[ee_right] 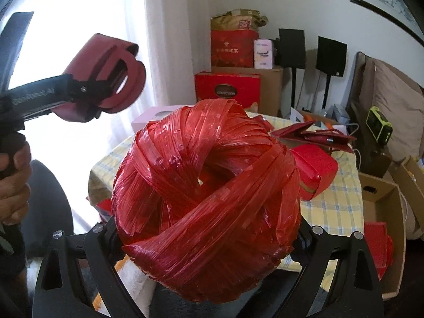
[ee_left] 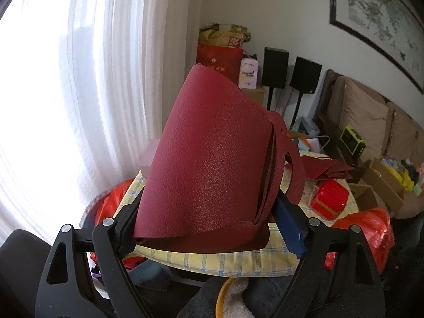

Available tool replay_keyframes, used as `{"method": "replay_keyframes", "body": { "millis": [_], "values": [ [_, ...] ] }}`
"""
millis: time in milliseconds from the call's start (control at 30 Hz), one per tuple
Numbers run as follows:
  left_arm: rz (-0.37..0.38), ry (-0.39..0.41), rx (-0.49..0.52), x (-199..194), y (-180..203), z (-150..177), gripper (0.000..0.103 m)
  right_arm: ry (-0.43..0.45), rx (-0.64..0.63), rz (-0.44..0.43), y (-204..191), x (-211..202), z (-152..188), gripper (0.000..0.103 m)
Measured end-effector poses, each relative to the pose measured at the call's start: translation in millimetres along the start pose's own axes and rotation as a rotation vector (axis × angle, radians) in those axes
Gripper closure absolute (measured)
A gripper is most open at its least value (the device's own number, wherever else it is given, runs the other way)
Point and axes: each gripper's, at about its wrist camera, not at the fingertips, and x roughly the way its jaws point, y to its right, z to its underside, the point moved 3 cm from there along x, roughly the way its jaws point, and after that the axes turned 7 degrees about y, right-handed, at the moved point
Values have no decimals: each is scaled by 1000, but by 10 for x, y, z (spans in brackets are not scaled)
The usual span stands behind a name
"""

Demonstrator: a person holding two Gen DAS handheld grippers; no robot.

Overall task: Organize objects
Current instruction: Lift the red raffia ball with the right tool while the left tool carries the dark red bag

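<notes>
The table [ee_right: 341, 201] with its checked cloth lies ahead and below both hands. The right gripper [ee_right: 209, 241] clamps a ball of red twine [ee_right: 206, 198]; the left gripper [ee_left: 209, 228] pinches a folded dark-red bag [ee_left: 209, 159], held higher.

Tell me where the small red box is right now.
The small red box lies on the checked tablecloth at the table's right side, just behind the red twine ball held in the right gripper.

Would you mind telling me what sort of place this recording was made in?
Most likely a lived-in living room used partly for storage: a cushioned sofa along the wall under a framed painting, two speakers on stands, and stacked gift boxes in the corner by a curtained window.
</notes>
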Motion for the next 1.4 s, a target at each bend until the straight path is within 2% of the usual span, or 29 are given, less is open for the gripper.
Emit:
{"method": "replay_keyframes", "body": {
  "millis": [200, 300, 433, 567, 733, 867, 967, 1100, 1233, 1400],
  "values": [
    [-22, -24, 40, 62, 14, 51, 18, -24, -20, -84, 53, -2, 139, 8],
    [-40, -38, 33, 104, 2, 59, 18, -26, -19, -79, 145, -19, 188, 8],
    [-45, -47, 44, 128, 97, 57, 18, -12, 48, -71, 364, -51, 173, 8],
    [-113, -62, 78, 147, 234, 57, 18, -29, 84, -35, 517, -68, 171, 8],
    [-78, -61, 84, 127, 393, 28, 18, -14, 85, -35, 630, -154, 154, 8],
    [-58, -44, 99, 79, 477, -6, 18, 41, 125, -67, 916, -341, 102, 8],
    [-59, -37, 96, 75, 481, -44, 18, 59, 152, -30, 1144, -465, 81, 8],
    [-100, -14, 98, 35, 397, -128, 18, 70, 174, 8, 1343, -574, 44, 8],
    [-164, 35, 51, -97, 127, -261, 17, 83, 186, 41, 1498, -689, 1, 8],
    [-188, 56, 21, -177, -72, -327, 17, 97, 210, 61, 1637, -759, -64, 8]
  ]
}}
